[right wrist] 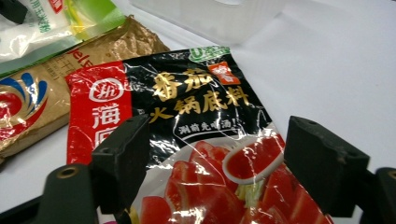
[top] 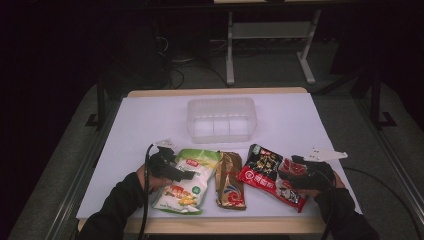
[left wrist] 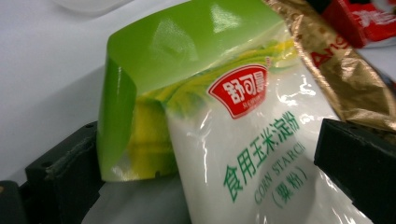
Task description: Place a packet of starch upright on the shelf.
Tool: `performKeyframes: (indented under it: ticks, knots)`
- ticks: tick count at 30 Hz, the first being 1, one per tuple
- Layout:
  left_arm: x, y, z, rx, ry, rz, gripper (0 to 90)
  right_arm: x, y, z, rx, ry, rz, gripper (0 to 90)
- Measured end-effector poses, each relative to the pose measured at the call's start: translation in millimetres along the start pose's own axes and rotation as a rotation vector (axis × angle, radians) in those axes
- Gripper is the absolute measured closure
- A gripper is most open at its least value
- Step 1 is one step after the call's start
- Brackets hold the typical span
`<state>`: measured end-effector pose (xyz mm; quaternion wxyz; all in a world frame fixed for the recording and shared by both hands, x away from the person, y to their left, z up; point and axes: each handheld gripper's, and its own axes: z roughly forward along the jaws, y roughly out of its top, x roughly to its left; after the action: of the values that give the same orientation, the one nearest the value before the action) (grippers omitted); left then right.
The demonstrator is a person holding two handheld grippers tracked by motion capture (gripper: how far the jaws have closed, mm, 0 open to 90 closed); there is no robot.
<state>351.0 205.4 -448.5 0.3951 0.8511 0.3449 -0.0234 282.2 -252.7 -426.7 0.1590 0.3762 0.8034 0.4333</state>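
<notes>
The left claw (top: 187,174) is lying released over the green-and-white plastic bag of corn starch (top: 187,181) at about 7 o'clock on the white tabletop (top: 150,120). In the left gripper view its two jaws are standing apart on either side of the bag (left wrist: 233,140), which is lying between them with its long axis running along the claw's line, from 6 toward 12 o'clock. The bag's green top is curling up off the tabletop.

Just beside it, at 6 o'clock, a crinkled gold foil packet (top: 230,180) is lying flat. Behind, toward 12 o'clock, a clear plastic tub (top: 221,119) is standing well apart.

At 5 o'clock the right claw (top: 287,167) is likewise released, its jaws straddling the near end of the red-and-black hotpot soup-base pouch (right wrist: 201,140), whose long axis is slanting toward 10 o'clock. Each claw is nearer its own packet, so closing looks like the next move.
</notes>
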Motion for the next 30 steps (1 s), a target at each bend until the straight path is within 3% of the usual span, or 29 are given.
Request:
performKeyframes:
  ticks: [1, 6, 7, 9, 12, 13, 14, 15, 18, 21, 22, 26, 28, 29, 30]
  knots:
    - [-5.6, 2.8, 3.8, 0.017, 0.04, 0.012, 0.0, 0.5, 0.3, 0.4, 0.002, 0.0, 0.001, 23.2]
    - [-7.2, 1.2, 3.3, 0.006, 0.047, 0.021, 0.2, 2.4, 1.7, 1.1, 0.003, 0.011, -0.014, 24.8]
    - [-6.1, 0.5, 0.9, -0.003, 0.045, 0.021, 3.6, 3.1, 2.0, 0.8, 0.002, 0.014, -0.016, 25.2]
    - [-0.7, -2.5, -4.8, -0.047, 0.01, 0.004, 21.3, 4.3, 2.8, -0.2, -0.001, 0.02, -0.024, 26.2]
    - [-1.0, -3.7, -6.0, -0.065, 0.003, 0.011, 32.1, 4.4, 3.1, 0.1, -0.004, 0.021, -0.028, 27.1]
    - [-2.5, -4.1, -6.2, -0.073, -0.013, 0.021, 32.1, 5.0, 3.6, -0.9, -0.021, 0.012, -0.04, 29.1]
    - [-4.2, -4.8, -5.5, -0.08, -0.033, 0.023, 38.6, 6.2, 4.6, -3.0, -0.047, 0.004, -0.052, 31.2]
    - [-4.5, -5.7, -3.6, -0.071, -0.106, 0.032, 63.6, 8.4, 7.6, -7.0, -0.095, -0.006, -0.079, 32.6]
    - [-9.8, -4.4, -2.5, -0.057, -0.098, 0.068, 65.6, 9.7, 9.2, -8.5, -0.118, -0.011, -0.086, 33.1]
    - [-8.9, -3.2, -4.5, -0.051, -0.114, 0.07, 71.5, 8.9, 8.5, -6.7, -0.102, -0.008, -0.084, 33.1]
    - [-10.0, -2.4, -7.6, -0.058, -0.119, 0.09, 77.0, 7.6, 7.8, -7.3, -0.107, -0.006, -0.078, 33.1]
    - [-14.7, -3.7, -12.3, -0.085, -0.091, 0.103, 80.8, 6.0, 7.1, -9.1, -0.115, -0.009, -0.07, 33.2]
    - [-18.0, -5.5, -16.8, -0.119, -0.066, 0.116, 81.6, 5.1, 6.2, -11.0, -0.121, -0.009, -0.066, 33.3]
    - [-22.1, -7.8, -23.2, -0.153, -0.032, 0.121, 81.6, 4.4, 6.0, -11.8, -0.126, -0.01, -0.066, 33.5]
    - [-22.1, -7.8, -23.2, -0.153, -0.032, 0.121, 81.8, 4.4, 6.0, -11.8, -0.126, -0.01, -0.066, 33.5]
